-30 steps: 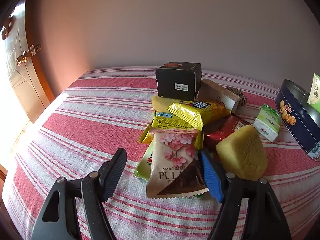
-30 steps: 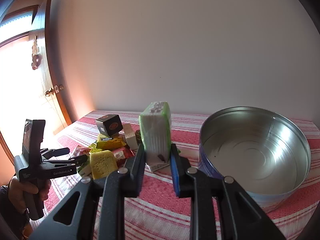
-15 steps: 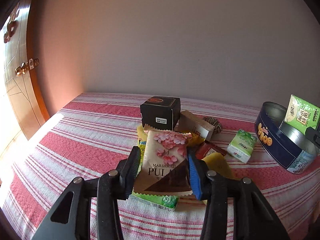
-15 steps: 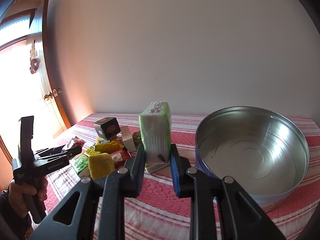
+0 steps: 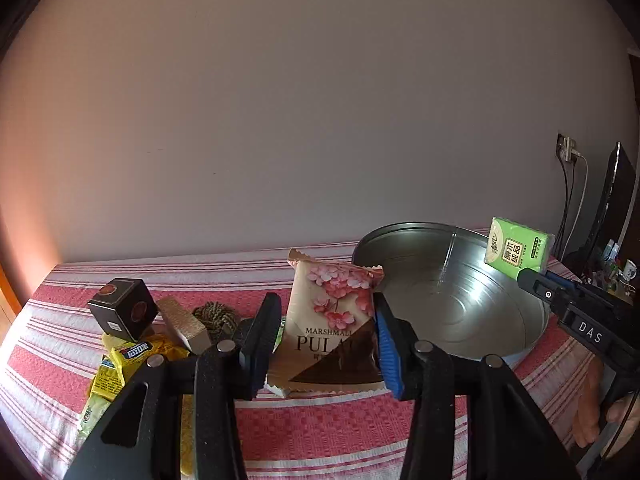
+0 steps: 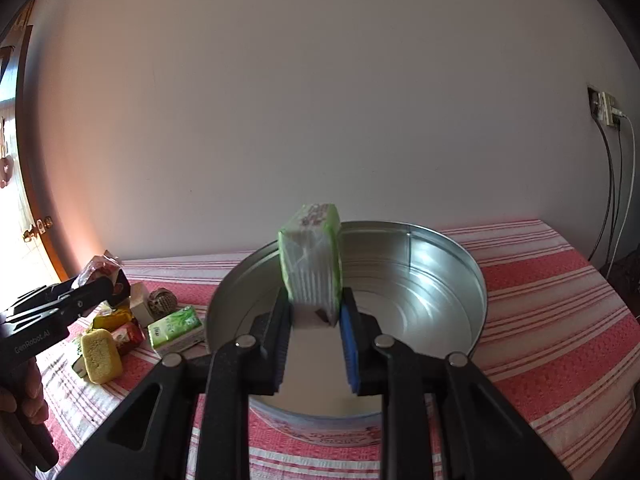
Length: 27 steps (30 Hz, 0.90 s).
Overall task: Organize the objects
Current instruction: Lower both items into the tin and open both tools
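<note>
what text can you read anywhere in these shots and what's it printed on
"MARSHMALL" and "PUL", both cut off: pink flowered snack packet in the left hand-held gripper.
"DAS": black body of the right hand-held gripper.
"GenRobot.AI": body of the left hand-held gripper, right wrist view.
Chinese characters, unread: green tissue pack, yellow sachet.
White sticker on the black cube box: too small.
Print on the round metal tin wall: blurred.

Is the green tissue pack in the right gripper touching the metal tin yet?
Apart. The left wrist view shows the green tissue pack held in the right gripper clear above the metal tin, with the tin's bare inside showing beneath it.
</note>
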Motion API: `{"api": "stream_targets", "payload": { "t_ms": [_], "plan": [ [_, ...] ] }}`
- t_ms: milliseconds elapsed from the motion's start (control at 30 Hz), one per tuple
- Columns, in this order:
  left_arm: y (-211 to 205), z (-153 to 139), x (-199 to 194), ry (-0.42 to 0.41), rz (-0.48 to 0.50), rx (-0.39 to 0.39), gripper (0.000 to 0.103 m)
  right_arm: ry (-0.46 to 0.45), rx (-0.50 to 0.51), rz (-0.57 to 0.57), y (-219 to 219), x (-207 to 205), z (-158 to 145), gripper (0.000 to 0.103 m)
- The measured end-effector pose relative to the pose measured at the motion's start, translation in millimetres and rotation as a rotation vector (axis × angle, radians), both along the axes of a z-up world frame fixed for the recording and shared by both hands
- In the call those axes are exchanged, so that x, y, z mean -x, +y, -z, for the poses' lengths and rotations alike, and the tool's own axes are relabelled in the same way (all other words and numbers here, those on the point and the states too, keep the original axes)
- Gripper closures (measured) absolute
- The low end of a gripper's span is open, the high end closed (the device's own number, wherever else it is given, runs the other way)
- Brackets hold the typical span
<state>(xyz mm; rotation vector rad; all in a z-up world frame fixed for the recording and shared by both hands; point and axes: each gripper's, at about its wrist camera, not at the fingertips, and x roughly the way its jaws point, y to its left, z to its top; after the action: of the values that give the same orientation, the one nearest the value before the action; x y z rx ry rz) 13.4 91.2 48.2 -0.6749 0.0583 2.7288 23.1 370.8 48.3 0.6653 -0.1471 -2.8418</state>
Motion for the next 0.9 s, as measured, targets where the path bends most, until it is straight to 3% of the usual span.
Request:
{"api": "stream_targets", "payload": {
  "t_ms": [167,367,833,867,900],
  "plan": [
    [58,5,14,-0.021,0.087,-0.003,0.056,-0.019,-0.082,0.079,32,15,8,0.08],
    [109,29,38,-0.095,0.123,0.015,0.055,-0.073,-0.154,0.107,49,31,21,0.08],
    [136,48,55,-0.147,0.083,0.068,0.054,-0.116,-0.121,0.084,48,36,28,0.076],
    [138,47,55,-0.137,0.075,0.077,0.052,-0.11,-0.107,0.083,51,36,27,0.066],
    [140,47,53,-0.125,0.069,0.088,0.043,-0.098,-0.084,0.083,53,34,25,0.046]
  ]
}}
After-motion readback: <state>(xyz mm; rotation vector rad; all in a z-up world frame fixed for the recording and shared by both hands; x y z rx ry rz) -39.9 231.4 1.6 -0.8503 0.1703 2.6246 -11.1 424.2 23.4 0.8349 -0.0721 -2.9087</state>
